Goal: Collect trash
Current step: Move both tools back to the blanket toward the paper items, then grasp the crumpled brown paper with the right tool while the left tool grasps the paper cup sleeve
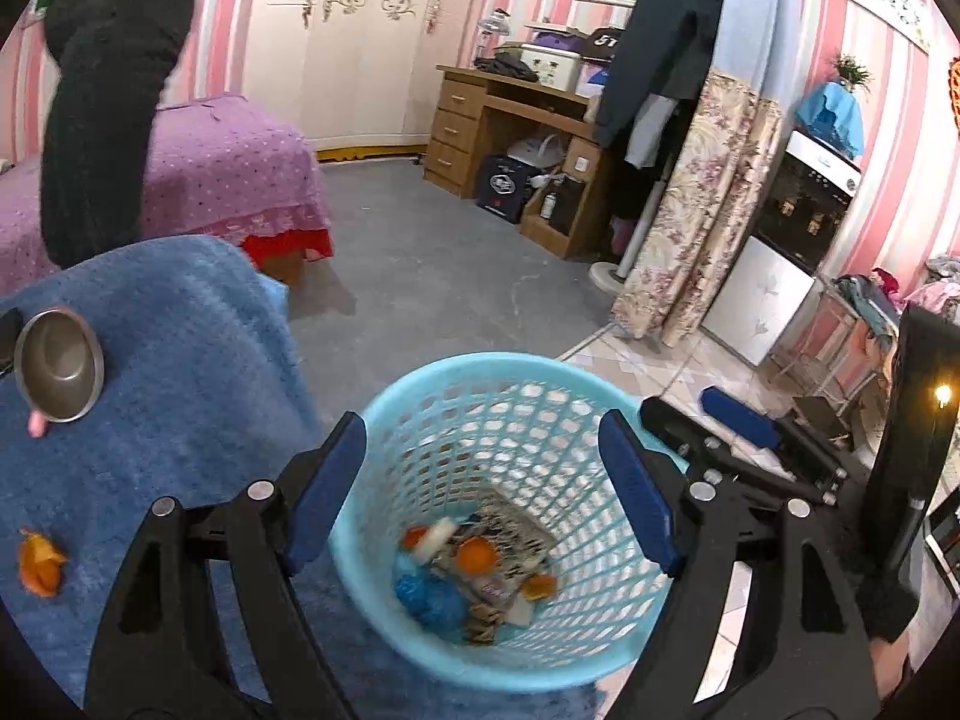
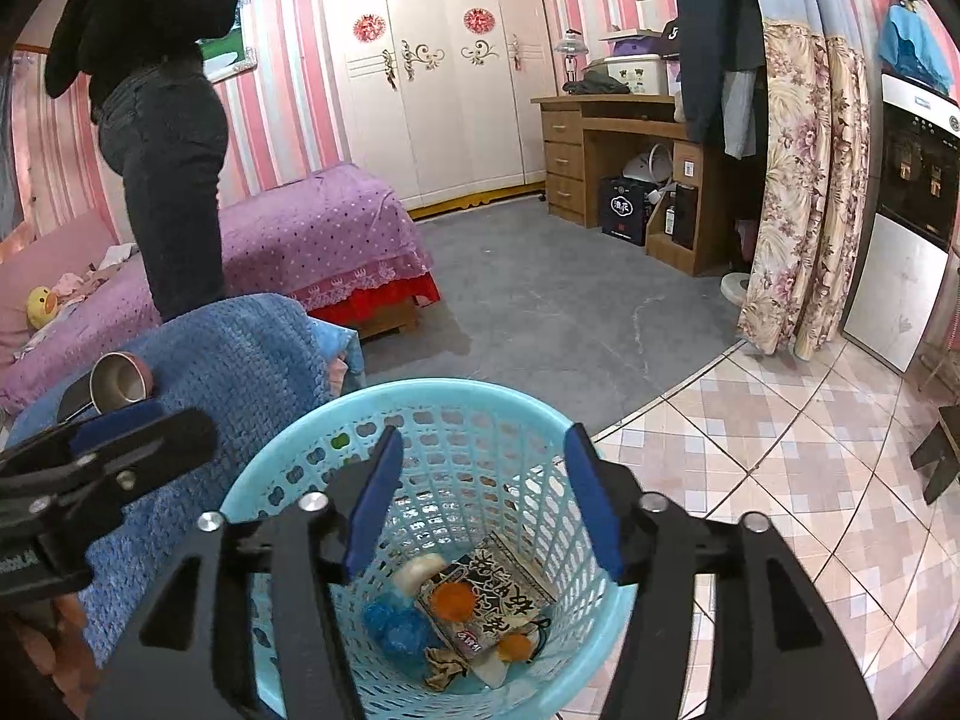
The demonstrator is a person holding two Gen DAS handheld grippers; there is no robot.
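Note:
A light blue plastic basket (image 1: 414, 402) stands on the floor beside a blue towel-covered surface (image 1: 180, 360); it also shows in the right wrist view (image 2: 282, 468). Inside lie trash pieces: orange peels (image 1: 477, 555), a printed wrapper (image 2: 498, 594), a blue crumpled piece (image 2: 396, 624). My left gripper (image 1: 483, 492) hangs open and empty over the basket. My right gripper (image 2: 483, 498) is open and empty above it too, and shows in the left wrist view (image 1: 726, 414). An orange peel (image 1: 39, 561) lies on the towel at the left.
A metal bowl (image 1: 57, 366) sits on the towel. A person in black (image 2: 162, 138) stands by a purple bed (image 2: 312, 240). A wooden desk (image 2: 606, 156), floral curtain (image 2: 798, 192) and tiled floor (image 2: 780, 420) lie to the right.

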